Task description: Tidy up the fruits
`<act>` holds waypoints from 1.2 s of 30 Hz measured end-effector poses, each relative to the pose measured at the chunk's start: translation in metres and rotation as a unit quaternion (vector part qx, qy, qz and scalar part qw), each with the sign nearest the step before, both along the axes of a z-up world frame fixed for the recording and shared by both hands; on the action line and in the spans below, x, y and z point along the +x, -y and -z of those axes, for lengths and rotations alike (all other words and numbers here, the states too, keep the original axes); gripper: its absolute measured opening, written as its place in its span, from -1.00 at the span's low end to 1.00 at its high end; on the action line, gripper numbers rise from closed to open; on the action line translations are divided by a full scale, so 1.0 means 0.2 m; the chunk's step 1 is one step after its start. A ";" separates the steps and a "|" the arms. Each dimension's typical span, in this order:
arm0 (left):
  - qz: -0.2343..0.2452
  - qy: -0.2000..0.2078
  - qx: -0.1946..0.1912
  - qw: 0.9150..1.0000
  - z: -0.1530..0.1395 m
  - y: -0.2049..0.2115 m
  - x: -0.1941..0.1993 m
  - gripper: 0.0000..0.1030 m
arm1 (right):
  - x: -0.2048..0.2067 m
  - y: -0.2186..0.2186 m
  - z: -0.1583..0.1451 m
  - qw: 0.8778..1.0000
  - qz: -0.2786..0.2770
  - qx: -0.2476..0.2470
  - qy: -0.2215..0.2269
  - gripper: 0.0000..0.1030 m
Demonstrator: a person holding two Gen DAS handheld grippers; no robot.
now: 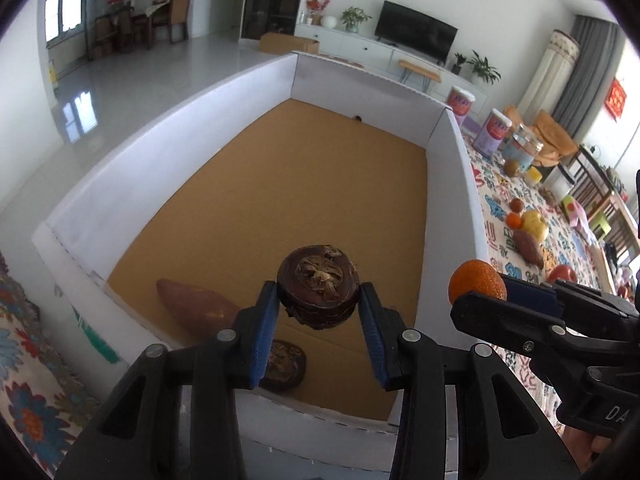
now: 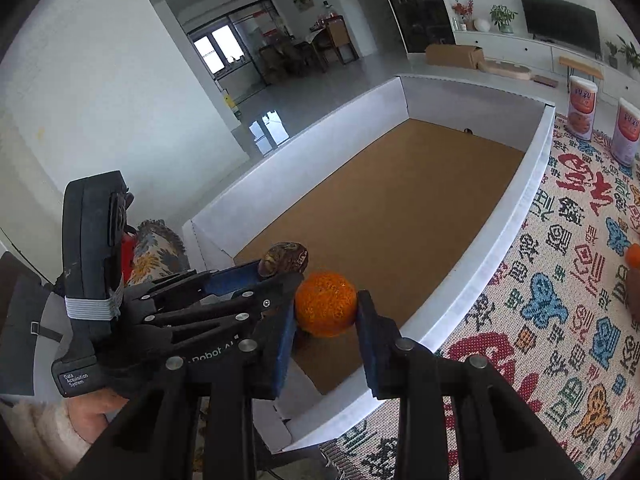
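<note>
My left gripper (image 1: 319, 300) is shut on a dark brown, wrinkled round fruit (image 1: 319, 280) and holds it in the air over the near end of a white-walled box (image 1: 132, 184) with a brown cardboard floor. Below it in the box lie a sweet potato (image 1: 192, 306) and a second dark brown fruit (image 1: 286, 364). My right gripper (image 2: 326, 310) is shut on an orange (image 2: 326, 302), just above the box's near right wall (image 2: 500, 220). The left gripper (image 2: 280, 270) with its brown fruit (image 2: 285, 257) sits close by on its left.
On the patterned tablecloth (image 1: 508, 256) right of the box lie an orange (image 1: 514, 220), a yellow fruit (image 1: 535, 225), a sweet potato (image 1: 528, 246) and a red fruit (image 1: 562, 274). Two cans (image 2: 582, 108) and a glass jar (image 1: 522, 148) stand at the far side.
</note>
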State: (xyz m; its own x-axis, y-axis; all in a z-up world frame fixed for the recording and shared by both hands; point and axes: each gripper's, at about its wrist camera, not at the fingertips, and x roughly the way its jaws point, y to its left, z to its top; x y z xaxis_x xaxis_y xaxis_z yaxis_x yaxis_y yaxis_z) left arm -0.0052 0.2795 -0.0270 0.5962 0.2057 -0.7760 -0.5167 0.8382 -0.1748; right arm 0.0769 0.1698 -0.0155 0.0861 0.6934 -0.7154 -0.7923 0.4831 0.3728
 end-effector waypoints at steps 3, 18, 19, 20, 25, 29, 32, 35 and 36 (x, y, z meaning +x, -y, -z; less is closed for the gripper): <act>-0.009 -0.002 0.020 1.000 -0.01 0.01 0.01 0.17 | 0.02 -0.03 0.04 1.000 0.017 -0.014 -0.002 -0.13; 0.167 0.135 0.014 0.976 -0.37 0.66 0.14 0.84 | 0.19 0.91 -0.19 0.958 0.233 0.023 0.167 0.46; 0.188 0.120 0.006 0.975 -0.31 0.73 0.18 0.84 | 0.23 1.02 -0.10 0.953 0.259 -0.004 0.160 0.46; 0.205 0.107 0.000 0.973 -0.26 0.80 0.22 0.84 | 0.26 1.12 -0.02 0.947 0.284 -0.027 0.149 0.46; 0.242 0.031 -0.001 0.970 0.11 1.06 0.43 0.84 | 0.36 1.64 0.36 0.901 0.414 -0.104 0.081 0.46; 0.230 0.000 0.019 0.973 0.28 1.12 0.57 0.84 | 0.32 1.88 0.46 0.870 0.480 -0.102 0.049 0.45; 0.223 -0.006 0.050 0.974 0.34 1.14 0.65 0.84 | 0.32 1.91 0.43 0.861 0.496 -0.092 0.070 0.46; 0.210 -0.019 0.053 0.976 0.41 1.12 0.72 0.84 | 0.35 1.89 0.47 0.864 0.489 -0.105 0.053 0.46; 0.204 -0.025 0.048 0.977 0.42 1.11 0.73 0.84 | 0.35 1.89 0.48 0.864 0.489 -0.110 0.053 0.46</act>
State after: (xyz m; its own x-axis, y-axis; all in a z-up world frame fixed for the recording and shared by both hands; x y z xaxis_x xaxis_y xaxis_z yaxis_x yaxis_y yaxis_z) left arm 0.1404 0.0578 -0.1118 0.6060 0.0326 -0.7948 -0.1421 0.9875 -0.0679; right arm 0.1473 -0.2078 -0.1106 0.6261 0.0999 -0.7734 0.0111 0.9905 0.1369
